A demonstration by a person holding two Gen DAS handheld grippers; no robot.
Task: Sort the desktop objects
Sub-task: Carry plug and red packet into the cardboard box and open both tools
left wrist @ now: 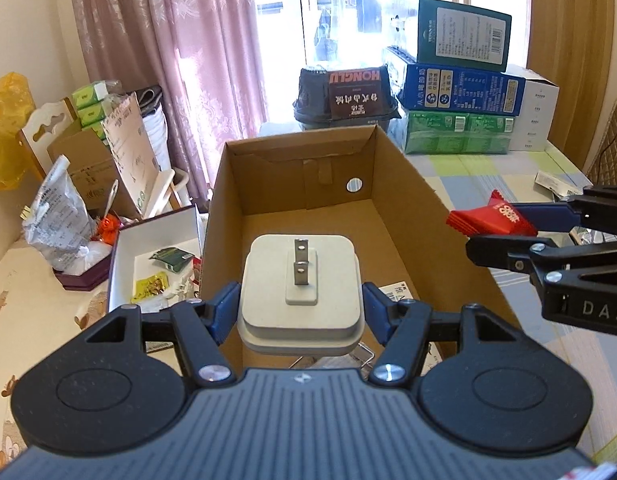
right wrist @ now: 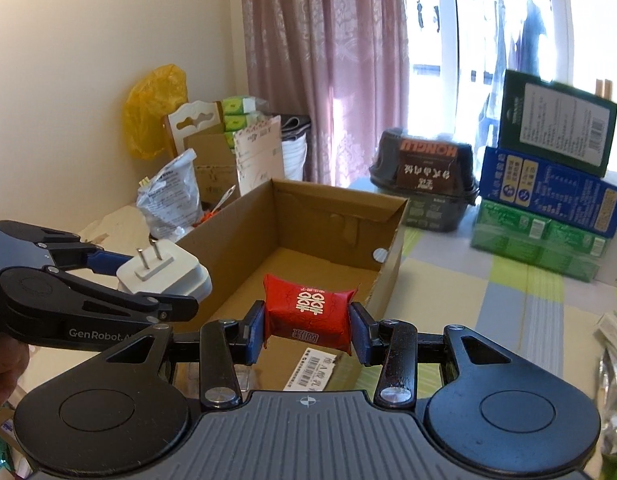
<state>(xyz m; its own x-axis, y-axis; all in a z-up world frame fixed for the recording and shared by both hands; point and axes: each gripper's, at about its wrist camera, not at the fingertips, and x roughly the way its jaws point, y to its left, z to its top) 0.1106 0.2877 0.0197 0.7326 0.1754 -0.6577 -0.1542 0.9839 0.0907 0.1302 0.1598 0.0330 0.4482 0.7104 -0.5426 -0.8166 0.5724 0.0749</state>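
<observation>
Carrying two items toward the cardboard box (left wrist: 308,208) looks like the step in hand. The left gripper (left wrist: 302,306) is clamped on a white plug (left wrist: 300,288), its blue pads pressing the plug's two sides and its prongs pointing up and away; in the left wrist view the plug hangs at the box's near wall, over the open inside. The right gripper (right wrist: 308,330) is clamped on a red packet (right wrist: 308,312), held by its two ends just short of the box's near wall, above the checked surface (right wrist: 508,292). The box floor looks bare apart from what the held items hide.

Next, I judge, each item wants carrying further over the box floor, lowering, then letting go. With both grippers close side by side, the two should keep apart, and the plug, being heavier, is better set down low than dropped. A white tray (left wrist: 156,248) left of the box already holds small packets, so the red packet may belong there instead; that cannot be settled from here.
</observation>
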